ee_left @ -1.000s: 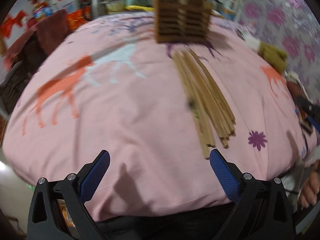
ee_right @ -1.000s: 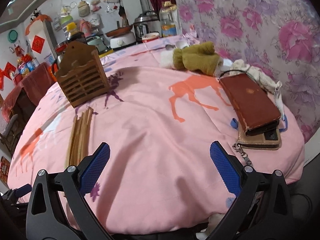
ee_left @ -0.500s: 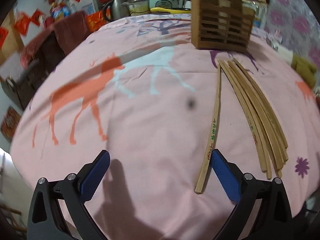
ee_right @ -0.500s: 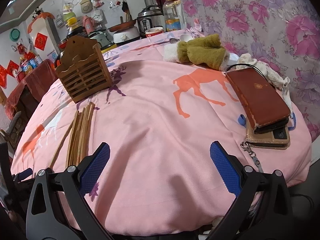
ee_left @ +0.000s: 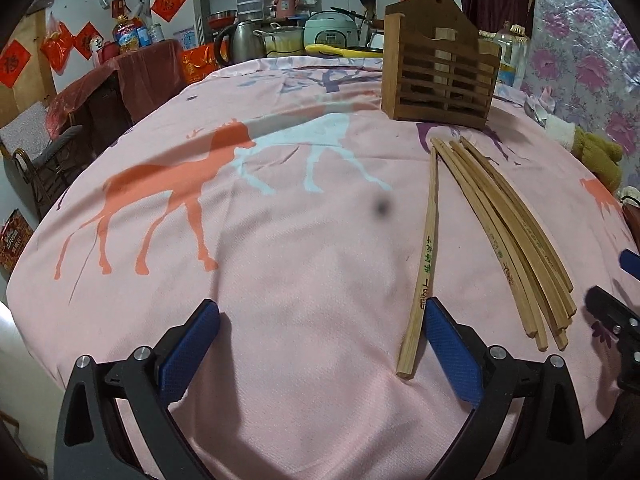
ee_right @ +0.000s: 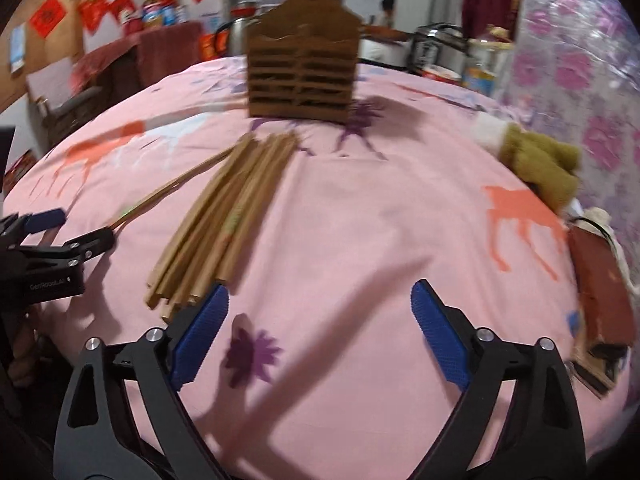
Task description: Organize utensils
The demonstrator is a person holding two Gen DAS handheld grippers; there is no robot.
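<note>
On the single chopstick [ee_left: 425,264] there is green printed writing and below it some dark letters, but I cannot read them clearly. On the black body of the left tongs, seen from the right wrist camera, small white letters read something like "GenRobot.AI". The red paper squares [ee_left: 169,1] on the far wall carry characters which are too small to read.

Both tongs point downward at a slant toward the table [ee_left: 280,240], which is covered by a pink cloth with printed horses. The left tongs [ee_left: 320,338] are released and wide; nothing is between the blue pads. The right pad [ee_left: 450,354] stands just beside the near end of the single chopstick, which lies outside the gap; I cannot tell if it touches. The right tongs [ee_right: 320,322] are also released, with the jaws having just been closing a little, and only bare cloth with a purple flower print lies between them. Their left pad [ee_right: 200,332] is near the close ends of the bundle of chopsticks [ee_right: 224,220]; this view is blurred.

The bundle lies flat on the table, the far ends pointing to the wooden holder [ee_left: 440,76], which stands upright behind them. The single chopstick lies apart to the left of the bundle, and its far end comes close to the others. At the right side of the table lie a brown wallet [ee_right: 604,288] and an olive plush thing [ee_right: 540,164].
</note>
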